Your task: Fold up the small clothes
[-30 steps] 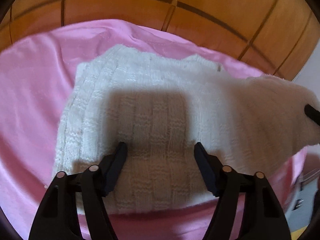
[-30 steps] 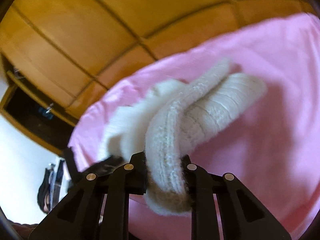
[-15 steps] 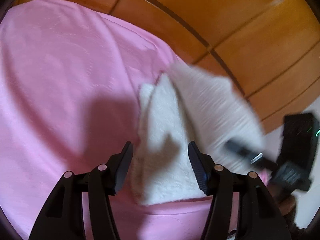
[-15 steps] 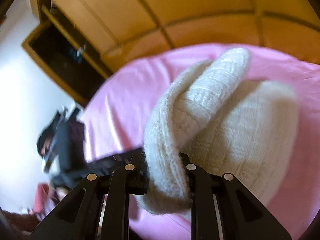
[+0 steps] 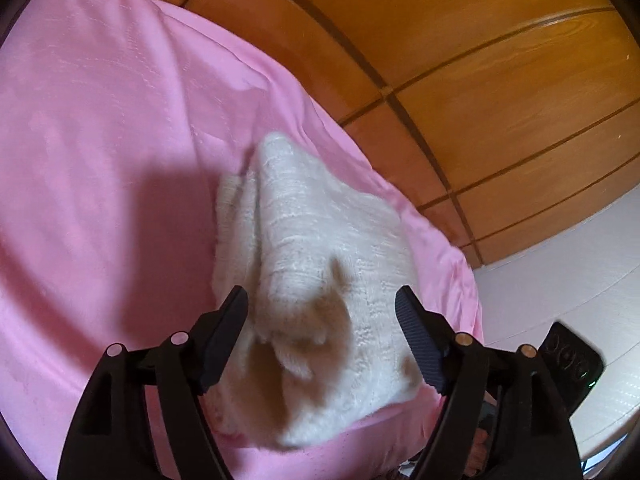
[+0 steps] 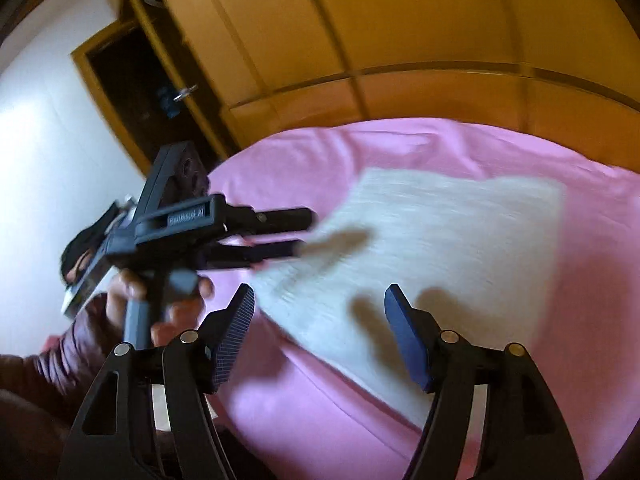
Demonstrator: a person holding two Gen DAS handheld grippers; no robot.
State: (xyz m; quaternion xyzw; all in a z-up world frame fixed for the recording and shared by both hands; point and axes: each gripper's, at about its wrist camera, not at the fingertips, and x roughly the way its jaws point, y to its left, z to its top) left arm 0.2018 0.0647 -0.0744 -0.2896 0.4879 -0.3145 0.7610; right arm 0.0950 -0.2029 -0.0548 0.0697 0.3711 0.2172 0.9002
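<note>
Since a second ago: the right gripper (image 6: 320, 312), which held a thick fold of the white knit garment (image 6: 432, 240) pinched between its pads, has just been opening and has let the cloth drop; nothing sits between its jaws, and the garment lies beyond and below them
Left gripper (image 5: 320, 316): jaws apart and just been widening, straddling the near end of the knit without pressing on it; the right wrist view shows it reaching in from the left, its fingertips (image 6: 298, 248) at the garment's left edge
Garment: on the pink sheet (image 5: 100, 160), lying as a roughly rectangular, doubled pad in the right wrist view, blurred; a rumpled flap (image 5: 304, 344) stands up at the near end in the left wrist view
Hand: the person's left hand (image 6: 160, 304), in a dark red sleeve, grips the left tool's handle
Surroundings: a wooden wardrobe (image 6: 400, 40) behind the bed
Progress: one fold looks laid down, both tools free of the cloth; by appearance what is left is to flatten the raised flap, square the edges, and perhaps fold once more
Changed besides: the left wrist view has swung, so the knit now runs away from it lengthwise rather than spreading broadside
</note>
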